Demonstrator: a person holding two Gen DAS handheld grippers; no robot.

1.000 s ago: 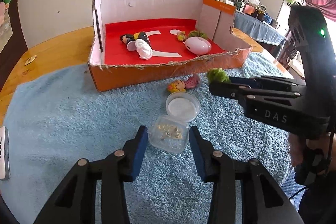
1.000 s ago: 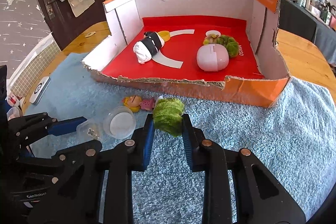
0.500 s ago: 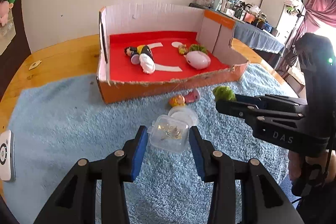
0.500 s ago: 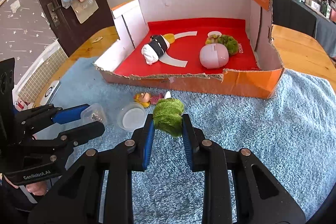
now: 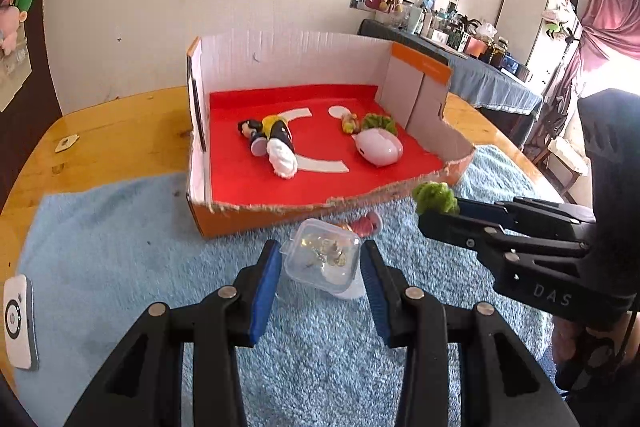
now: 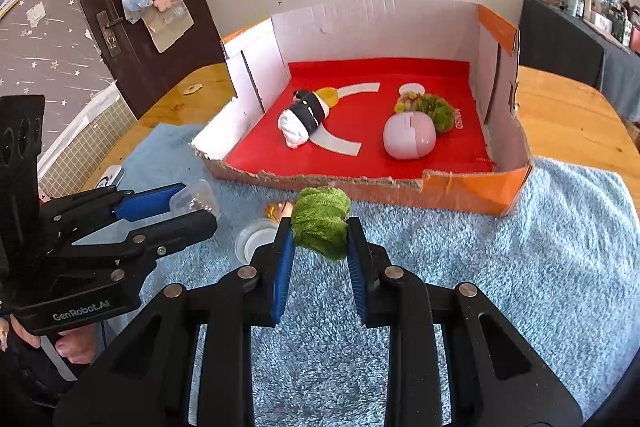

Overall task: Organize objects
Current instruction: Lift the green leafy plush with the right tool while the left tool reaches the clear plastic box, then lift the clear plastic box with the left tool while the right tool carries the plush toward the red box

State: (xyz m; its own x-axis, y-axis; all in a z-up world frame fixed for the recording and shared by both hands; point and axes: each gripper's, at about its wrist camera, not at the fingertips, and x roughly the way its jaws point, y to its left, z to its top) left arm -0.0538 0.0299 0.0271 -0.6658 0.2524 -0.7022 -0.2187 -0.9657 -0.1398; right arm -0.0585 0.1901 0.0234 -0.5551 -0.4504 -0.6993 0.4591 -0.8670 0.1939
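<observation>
Blue towel [image 6: 520, 247]; "GenRobot.AI" left claw [image 5: 320, 267] clamped on clear box [image 5: 324, 257], "DAS" right claw [image 6: 320, 251] on green plush [image 6: 320, 223].

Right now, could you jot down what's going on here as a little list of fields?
left claw: shut on the clear plastic box, held off the towel
right claw: shut on the green fuzzy toy
surface: blue towel on a wooden table
cardboard tray: red floor, torn front edge
in tray: pink egg-shaped case, black-and-white plush, another green fuzzy toy
left on towel: round white lid, small colourful figure
</observation>
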